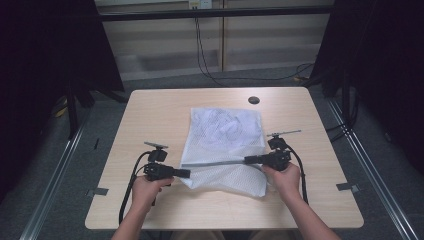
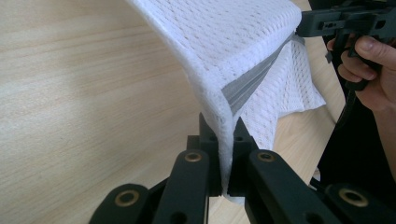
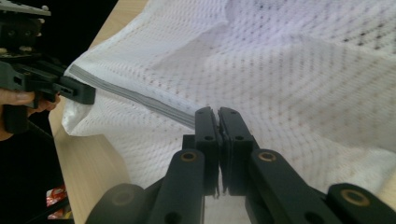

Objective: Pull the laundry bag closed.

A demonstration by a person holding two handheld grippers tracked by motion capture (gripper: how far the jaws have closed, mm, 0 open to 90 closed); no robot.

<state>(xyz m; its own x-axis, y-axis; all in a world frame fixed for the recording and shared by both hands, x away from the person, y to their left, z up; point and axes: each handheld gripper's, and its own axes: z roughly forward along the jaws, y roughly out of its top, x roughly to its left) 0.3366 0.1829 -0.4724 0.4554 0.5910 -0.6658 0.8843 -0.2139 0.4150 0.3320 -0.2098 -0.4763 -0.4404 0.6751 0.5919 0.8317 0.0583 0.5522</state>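
A white mesh bag (image 1: 225, 131) lies in the middle of the wooden table (image 1: 150, 115), with something pale inside its far half. A grey zipper band (image 1: 215, 163) runs taut across it near the front. My left gripper (image 1: 186, 173) is shut on the band's left end, and in the left gripper view the jaws (image 2: 225, 128) pinch the mesh bag (image 2: 224, 37) at a fold beside the band (image 2: 254, 77). My right gripper (image 1: 247, 160) is shut on the band's right end; its own view shows the jaws (image 3: 218, 114) closed on the band (image 3: 135, 98). The stretched edge is lifted off the table.
A black round grommet (image 1: 254, 100) sits near the table's far edge. Cables (image 1: 205, 60) hang and trail on the floor behind the table. Black curtains (image 1: 45, 60) stand at both sides. A person's forearms (image 1: 300, 215) come in over the table's front edge.
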